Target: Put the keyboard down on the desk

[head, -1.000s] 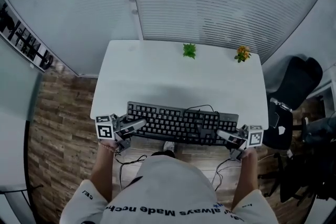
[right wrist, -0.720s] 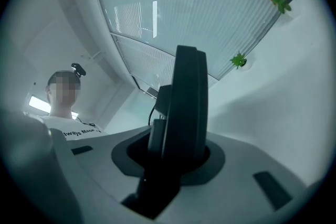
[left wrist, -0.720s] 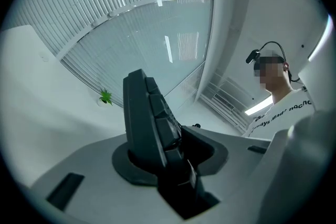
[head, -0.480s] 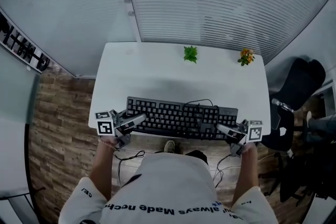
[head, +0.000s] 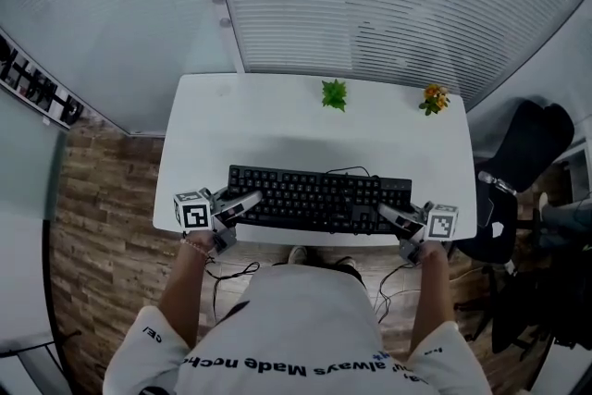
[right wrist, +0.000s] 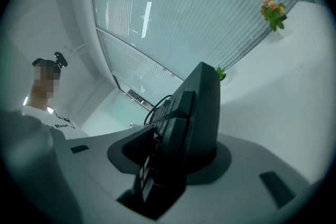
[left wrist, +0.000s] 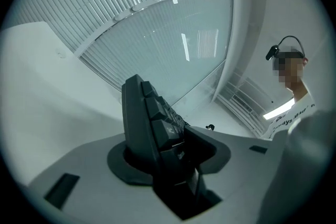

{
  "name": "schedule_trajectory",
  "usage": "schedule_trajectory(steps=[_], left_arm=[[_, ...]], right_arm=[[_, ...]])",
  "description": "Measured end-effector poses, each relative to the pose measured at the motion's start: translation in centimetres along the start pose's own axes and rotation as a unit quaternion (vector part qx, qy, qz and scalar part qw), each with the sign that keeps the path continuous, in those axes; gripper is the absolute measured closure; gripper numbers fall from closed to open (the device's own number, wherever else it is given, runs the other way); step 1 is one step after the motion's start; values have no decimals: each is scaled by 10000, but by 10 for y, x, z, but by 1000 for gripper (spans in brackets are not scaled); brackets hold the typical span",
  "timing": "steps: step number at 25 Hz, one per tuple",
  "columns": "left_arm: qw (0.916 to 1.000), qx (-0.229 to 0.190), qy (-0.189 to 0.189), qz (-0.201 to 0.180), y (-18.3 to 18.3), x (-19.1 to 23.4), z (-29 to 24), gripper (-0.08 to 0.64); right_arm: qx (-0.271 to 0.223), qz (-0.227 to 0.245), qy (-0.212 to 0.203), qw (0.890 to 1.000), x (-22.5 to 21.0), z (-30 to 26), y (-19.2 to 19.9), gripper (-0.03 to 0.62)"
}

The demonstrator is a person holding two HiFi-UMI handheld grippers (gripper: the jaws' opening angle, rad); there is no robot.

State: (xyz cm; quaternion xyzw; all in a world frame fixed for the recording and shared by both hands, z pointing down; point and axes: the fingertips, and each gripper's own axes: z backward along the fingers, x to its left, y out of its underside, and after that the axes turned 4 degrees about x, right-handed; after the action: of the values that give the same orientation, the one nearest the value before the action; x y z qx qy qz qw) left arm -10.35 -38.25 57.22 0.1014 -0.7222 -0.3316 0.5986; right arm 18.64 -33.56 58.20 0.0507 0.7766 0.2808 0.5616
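With the left gripper (head: 243,203) and right gripper (head: 389,216) still clamped on its ends, the black keyboard (head: 319,198) has moved forward over the white desk (head: 277,120), seemingly close to set-down.

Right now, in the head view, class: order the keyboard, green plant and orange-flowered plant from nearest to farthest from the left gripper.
1. keyboard: its left end is clamped in the left gripper.
2. green plant: far edge of the desk, middle.
3. orange-flowered plant: far right corner.

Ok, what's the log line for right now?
left gripper: shut on keyboard left end | right gripper: shut on right end | keyboard: over desk near edge
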Motion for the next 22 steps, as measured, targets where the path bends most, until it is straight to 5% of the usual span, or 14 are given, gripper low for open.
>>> schedule_trajectory(steps=[11,22], left_arm=[[9932,128,-1156,8,28,80,-14,276],[9786,340,-2030,55,56,151,-25,218]], right_arm=[[100,237,1448,9891,-96,-15,15,262],[206,124,2279,9734,-159,-31,27,187]])
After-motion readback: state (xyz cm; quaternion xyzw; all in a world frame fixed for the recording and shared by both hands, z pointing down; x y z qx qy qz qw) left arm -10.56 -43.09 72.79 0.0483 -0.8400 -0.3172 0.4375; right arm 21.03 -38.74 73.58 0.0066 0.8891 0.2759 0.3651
